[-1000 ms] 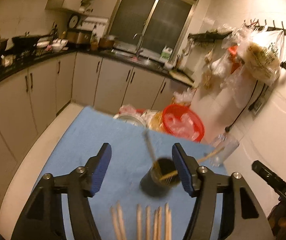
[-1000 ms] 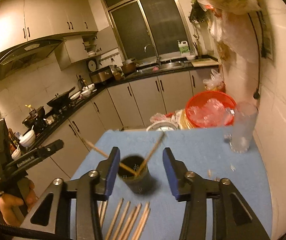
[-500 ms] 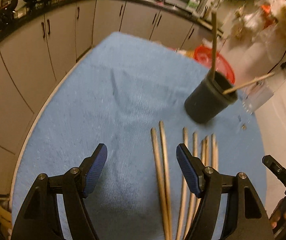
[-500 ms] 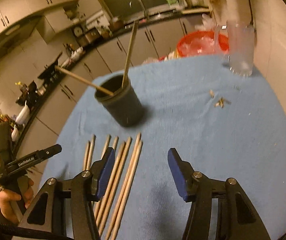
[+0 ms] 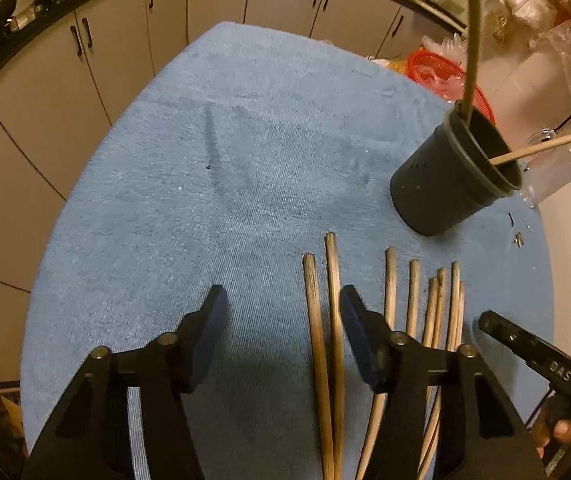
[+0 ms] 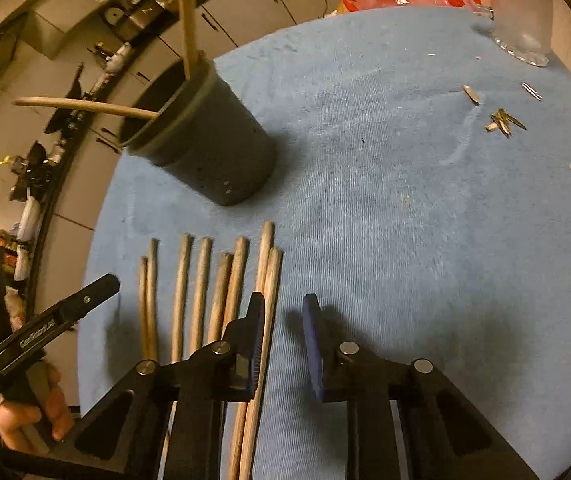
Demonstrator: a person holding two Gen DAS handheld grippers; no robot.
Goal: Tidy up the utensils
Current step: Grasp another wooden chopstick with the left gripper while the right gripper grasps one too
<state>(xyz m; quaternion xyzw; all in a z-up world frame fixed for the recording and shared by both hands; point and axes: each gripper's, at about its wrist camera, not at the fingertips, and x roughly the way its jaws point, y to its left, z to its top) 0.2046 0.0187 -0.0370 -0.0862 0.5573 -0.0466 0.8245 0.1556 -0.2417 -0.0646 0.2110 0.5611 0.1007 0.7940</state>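
Both grippers spread, empty, jaws just closing: left gripper [image 5: 281,300], right gripper [image 6: 283,306]; chopsticks [image 6: 201,280] beside the cup [image 6: 221,152] look light, stiff, slippery, best pinched mid-shaft.

The blue cloth [image 5: 213,168] lies bare on its left half — lots of room there to pass. The chopsticks [image 6: 205,292] lie in a row across the near middle. Just behind them stands the dark cup [image 6: 221,152], with two sticks poking out sideways and up. On the far right — a clear glass [image 6: 521,12] and some small scraps [image 6: 503,122].
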